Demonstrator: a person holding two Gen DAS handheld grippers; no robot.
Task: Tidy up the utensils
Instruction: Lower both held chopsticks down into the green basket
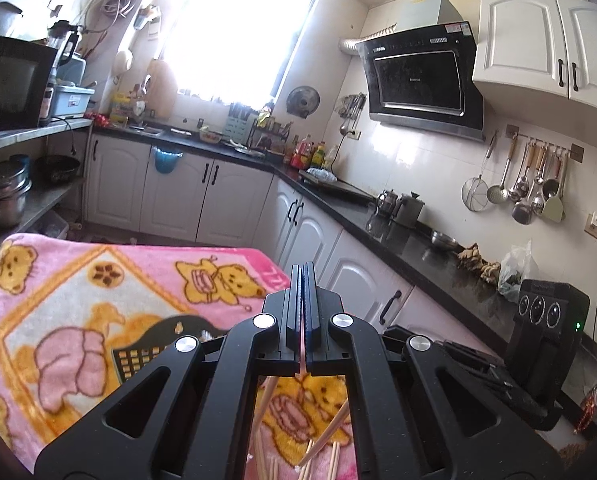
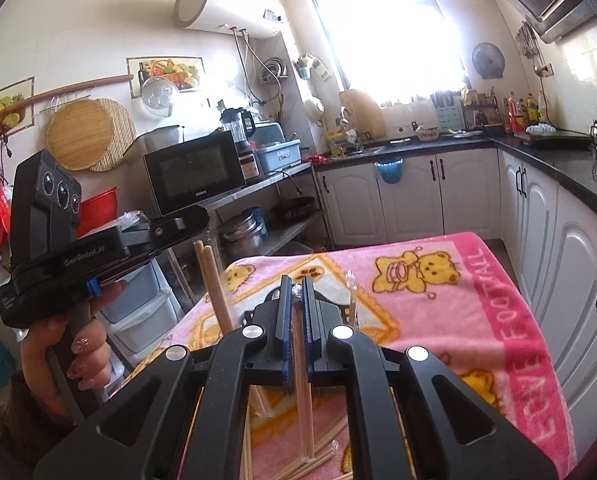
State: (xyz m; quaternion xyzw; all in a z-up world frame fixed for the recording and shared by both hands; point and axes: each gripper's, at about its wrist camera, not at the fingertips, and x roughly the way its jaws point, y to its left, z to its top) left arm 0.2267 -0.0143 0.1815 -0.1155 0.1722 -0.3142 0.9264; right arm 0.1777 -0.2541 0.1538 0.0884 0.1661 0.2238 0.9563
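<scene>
Two hand-held grippers up over a pink cartoon-bear towel (image 2: 438, 280) spread on the counter.

Right hand-held gripper (image 2: 297, 292): jaws drawn together, clamped on a pair of chopsticks in a clear wrapper (image 2: 300, 380). The wrapped pair runs lengthwise between the blue pads, its lower end hanging below the jaws, its twisted plastic tip poking out at the top.

Left hand-held gripper (image 1: 303, 276): jaws fully together. A thin pale stick (image 1: 301, 354) shows in the slit beneath the pads; whether it is truly pinched cannot be told from its own view. In the right wrist view this gripper is held by a person's hand (image 2: 70, 344), with two bare wooden chopsticks (image 2: 214, 280) standing up just beside its nose.

Loose chopsticks (image 2: 318, 456) lie scattered on the towel under both grippers. A black perforated basket (image 1: 146, 354) sits on the towel, left of the left gripper.

Kitchen beyond: microwave (image 2: 194, 174) on a steel shelf.
</scene>
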